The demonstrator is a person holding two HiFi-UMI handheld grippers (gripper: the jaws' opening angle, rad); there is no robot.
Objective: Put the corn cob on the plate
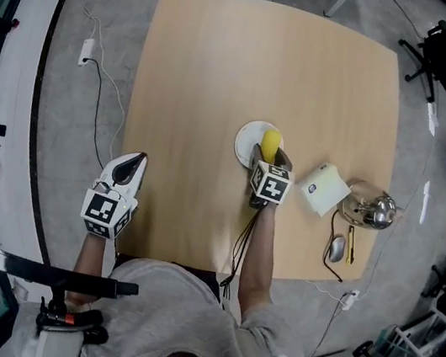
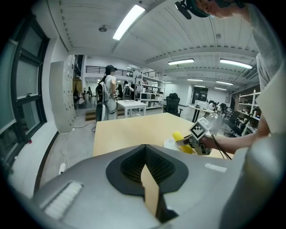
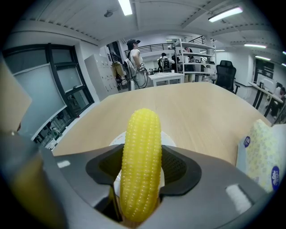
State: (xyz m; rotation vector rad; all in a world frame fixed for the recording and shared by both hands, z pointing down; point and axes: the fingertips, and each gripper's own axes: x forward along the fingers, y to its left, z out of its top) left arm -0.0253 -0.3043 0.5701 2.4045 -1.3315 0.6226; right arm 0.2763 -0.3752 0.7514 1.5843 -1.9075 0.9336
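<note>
Clamped between the dark ribbed pads of the right gripper [image 1: 268, 159], a yellow plastic corn cob [image 3: 142, 165] fills the middle of the right gripper view, its rounded tip pointing away and slightly up. Both jaws press on the cob's sides, about halfway along its length. Beneath and just behind it lies a small round white plate [image 1: 248, 138]. In the head view the cob hangs over the plate's right part, but whether it touches the plate cannot be told.

The plate sits near the middle of a pale square wooden table [image 1: 226, 63]. Right of the gripper, near the table's right edge, lies a white tissue pack with blue print [image 1: 324, 189]. Just beside that stands a shiny clear-and-metal vessel [image 1: 369, 206]. A grey computer mouse [image 1: 336, 248] rests by the near edge below them.

The left gripper [image 1: 134, 161] hovers at the table's near left corner, well apart from the plate. Its jaws meet at the tips with nothing between them; only a thin strip of tabletop shows through the slit behind.
</note>
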